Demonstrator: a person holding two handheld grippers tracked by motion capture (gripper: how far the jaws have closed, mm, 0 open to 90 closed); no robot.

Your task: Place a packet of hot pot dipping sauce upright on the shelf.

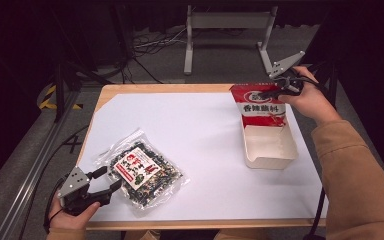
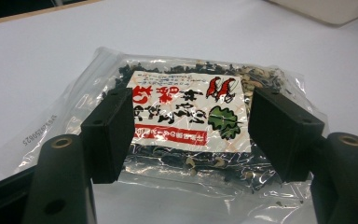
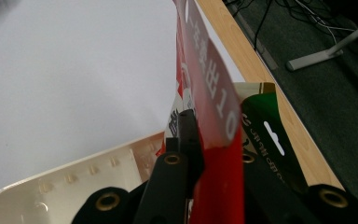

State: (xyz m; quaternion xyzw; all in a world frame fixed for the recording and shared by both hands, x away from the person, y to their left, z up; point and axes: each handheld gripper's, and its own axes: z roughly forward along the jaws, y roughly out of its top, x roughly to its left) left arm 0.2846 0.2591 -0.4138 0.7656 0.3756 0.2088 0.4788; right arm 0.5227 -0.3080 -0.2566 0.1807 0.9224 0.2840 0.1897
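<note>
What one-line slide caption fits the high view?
Right tool holds a red packet upright in a white tray; open left tool sits by a clear bag.

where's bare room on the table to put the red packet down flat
The white sheet is bare between the clear dried-food bag and the cream tray, along its far edge too. It is crowded at the right, where the right gripper holds the red packet over the tray.

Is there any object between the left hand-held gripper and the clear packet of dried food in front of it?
No, nothing visible. The left hand-held gripper is open, and the clear packet lies directly before its jaws on the white table. The tray stands far off.
</note>
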